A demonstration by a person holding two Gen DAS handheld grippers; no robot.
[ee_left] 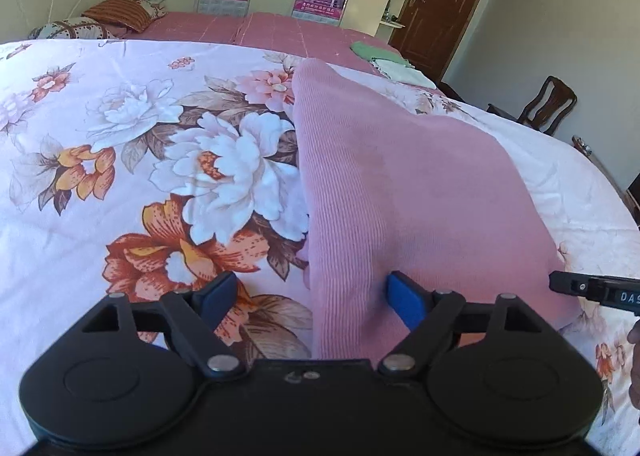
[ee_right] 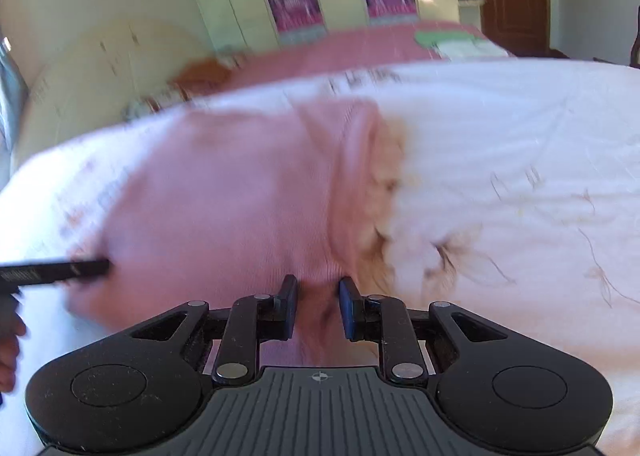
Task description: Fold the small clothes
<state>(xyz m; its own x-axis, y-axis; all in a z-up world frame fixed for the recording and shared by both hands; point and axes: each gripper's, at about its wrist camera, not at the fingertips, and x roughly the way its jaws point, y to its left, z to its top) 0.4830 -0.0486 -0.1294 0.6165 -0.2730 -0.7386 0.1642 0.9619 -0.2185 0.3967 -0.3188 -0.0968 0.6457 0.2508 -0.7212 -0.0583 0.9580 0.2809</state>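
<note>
A pink ribbed knit garment (ee_left: 400,195) lies on the floral white bedsheet (ee_left: 100,135) near its right edge. The left gripper (ee_left: 308,296) gapes wide over its near edge; the right gripper (ee_right: 318,306) stands narrowly parted, pads apparently clear of the cloth between them.

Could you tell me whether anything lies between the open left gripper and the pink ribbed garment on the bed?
Nothing visible does. The left gripper stands open directly over the near edge of the pink ribbed knit garment, which lies on the floral white bedsheet. Only the right gripper is nearby, at the garment's other corner.
</note>
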